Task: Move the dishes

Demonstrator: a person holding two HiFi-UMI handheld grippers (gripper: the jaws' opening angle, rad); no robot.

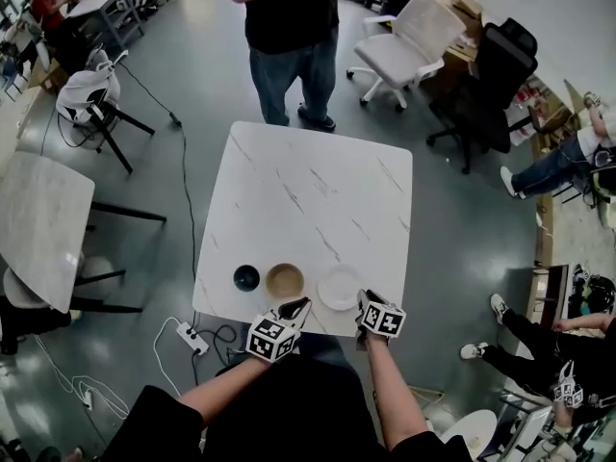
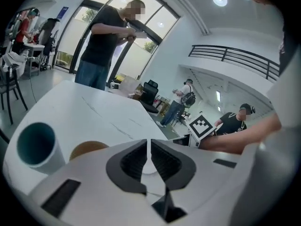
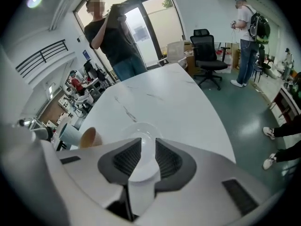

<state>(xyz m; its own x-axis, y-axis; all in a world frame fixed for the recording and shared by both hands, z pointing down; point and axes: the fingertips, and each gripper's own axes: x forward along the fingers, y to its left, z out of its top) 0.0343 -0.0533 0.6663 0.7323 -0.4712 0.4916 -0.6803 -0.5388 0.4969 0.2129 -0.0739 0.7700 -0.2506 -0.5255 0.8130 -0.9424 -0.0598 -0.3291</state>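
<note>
Three dishes stand in a row near the front edge of the white marble table [image 1: 308,191]: a dark teal bowl [image 1: 246,277], a tan bowl [image 1: 285,280] and a white plate [image 1: 339,287]. My left gripper [image 1: 297,305] hovers at the table edge just in front of the tan bowl, its jaws shut with nothing between them. In the left gripper view the teal bowl [image 2: 35,142] and tan bowl [image 2: 87,149] lie to the left of the gripper [image 2: 149,153]. My right gripper [image 1: 363,302] is at the plate's near right rim, jaws open; the plate [image 3: 136,127] lies just ahead of the gripper [image 3: 143,155].
A person [image 1: 289,27] stands at the table's far side. Office chairs [image 1: 409,37] stand at the back right, a second marble table [image 1: 38,219] at the left. A power strip [image 1: 188,336] and cables lie on the floor by the front left corner. People sit at the right.
</note>
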